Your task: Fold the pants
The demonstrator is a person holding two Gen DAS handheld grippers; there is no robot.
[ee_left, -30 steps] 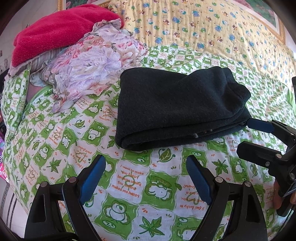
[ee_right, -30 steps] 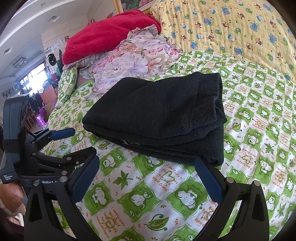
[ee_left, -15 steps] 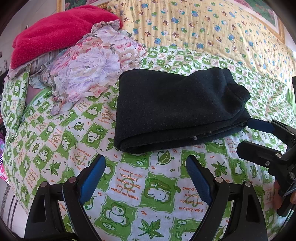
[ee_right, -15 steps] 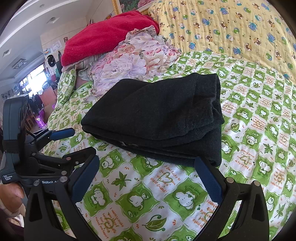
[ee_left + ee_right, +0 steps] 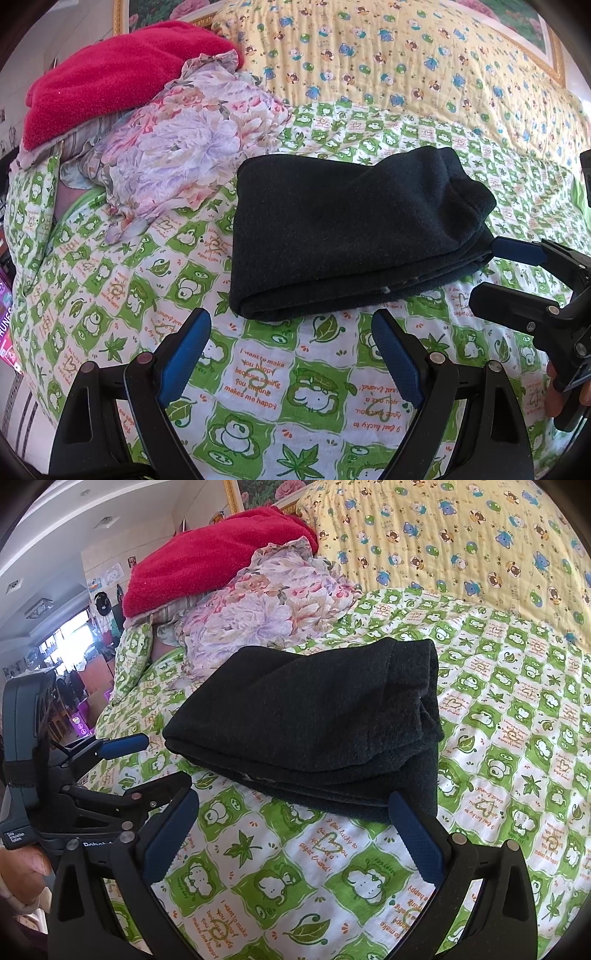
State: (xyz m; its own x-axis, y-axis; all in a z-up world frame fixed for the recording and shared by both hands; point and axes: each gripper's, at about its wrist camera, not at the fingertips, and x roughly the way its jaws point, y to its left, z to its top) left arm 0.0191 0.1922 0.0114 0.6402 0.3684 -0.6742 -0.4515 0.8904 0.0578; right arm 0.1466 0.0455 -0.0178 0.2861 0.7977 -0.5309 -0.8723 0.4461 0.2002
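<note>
The dark pants lie folded in a thick rectangle on the green-and-white patterned bedspread; they also show in the right wrist view. My left gripper is open and empty, just short of the pants' near folded edge. My right gripper is open and empty, just short of the pants' near right corner. The right gripper also shows at the right edge of the left wrist view, and the left gripper at the left of the right wrist view.
A floral cloth and a red blanket are piled at the back left of the bed. A yellow bear-print quilt covers the back. The bed's left edge drops off to the room.
Both grippers have drawn back slightly and tilted up a little; the pants sit a touch lower in both views. The pants have not moved and both grippers stay open.
</note>
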